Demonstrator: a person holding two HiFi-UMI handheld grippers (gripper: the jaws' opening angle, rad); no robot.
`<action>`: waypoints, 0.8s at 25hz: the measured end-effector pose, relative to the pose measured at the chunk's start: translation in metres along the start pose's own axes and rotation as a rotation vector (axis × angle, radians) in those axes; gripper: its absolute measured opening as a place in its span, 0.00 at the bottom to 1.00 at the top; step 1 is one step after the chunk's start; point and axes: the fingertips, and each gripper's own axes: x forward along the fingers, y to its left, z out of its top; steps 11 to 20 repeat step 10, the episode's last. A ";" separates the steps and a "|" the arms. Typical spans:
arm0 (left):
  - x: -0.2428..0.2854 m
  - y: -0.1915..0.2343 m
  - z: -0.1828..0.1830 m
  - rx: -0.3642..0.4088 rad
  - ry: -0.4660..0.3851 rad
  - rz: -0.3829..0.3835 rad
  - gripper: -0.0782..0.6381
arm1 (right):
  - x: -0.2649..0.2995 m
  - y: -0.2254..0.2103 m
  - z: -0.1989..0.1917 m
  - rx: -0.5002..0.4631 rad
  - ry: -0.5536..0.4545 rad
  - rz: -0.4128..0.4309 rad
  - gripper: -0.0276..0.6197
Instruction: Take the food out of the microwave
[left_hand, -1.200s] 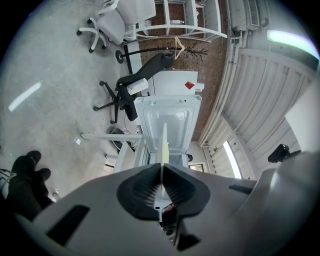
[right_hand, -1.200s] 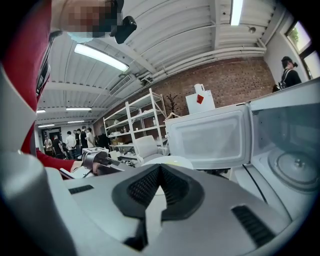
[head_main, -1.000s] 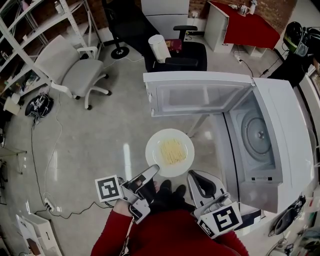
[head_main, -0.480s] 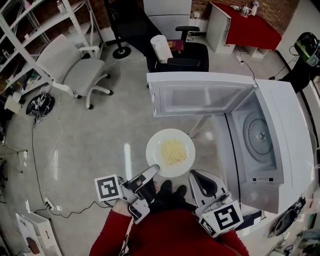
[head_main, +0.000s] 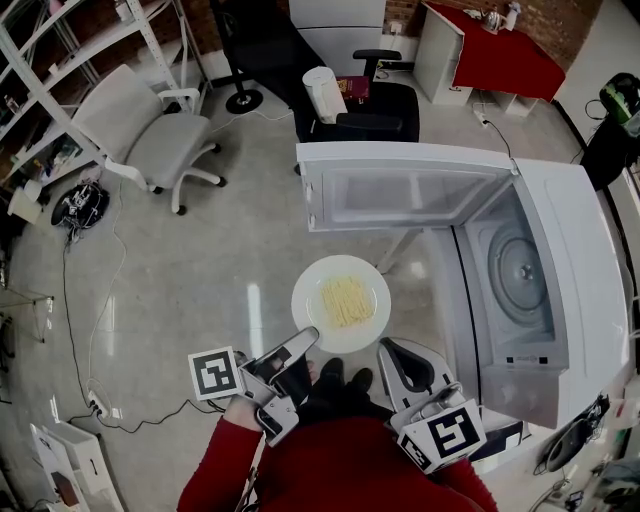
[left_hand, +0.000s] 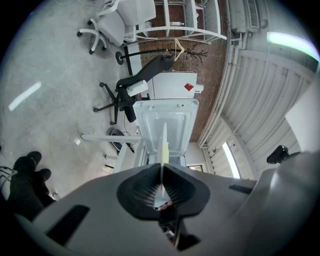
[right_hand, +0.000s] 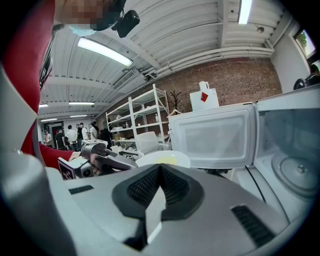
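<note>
Now the left gripper (head_main: 306, 340) pinches the white plate (head_main: 312, 290) of noodles (head_main: 343, 302) at its 6 o'clock rim. The plate hangs in the air, at 9 o'clock from the open microwave (head_main: 570, 250). The right gripper (head_main: 388, 350) is closed on nothing. The plate looks hard, breakable and tippy, so keep it flat.

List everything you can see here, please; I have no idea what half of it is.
plate: one, white, held in front of the open microwave
food: one portion, yellow, on the plate
microwave: one, white, right, door open, turntable bare
grey chair: one, upper left
black chair: one, top centre
table: one, red top, upper right
shelving rack: one, white, background
left gripper: grey, shut on the plate's rim
right gripper: grey, shut, empty
sleeve: red, bottom
</note>
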 end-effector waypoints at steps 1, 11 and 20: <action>0.000 0.000 0.000 -0.001 0.000 0.000 0.14 | 0.001 0.000 0.000 0.000 0.000 0.001 0.06; -0.001 0.001 0.002 -0.006 -0.003 0.003 0.14 | 0.003 0.002 0.001 -0.009 0.004 0.006 0.06; -0.001 0.001 0.002 -0.006 -0.003 0.003 0.14 | 0.003 0.002 0.001 -0.009 0.004 0.006 0.06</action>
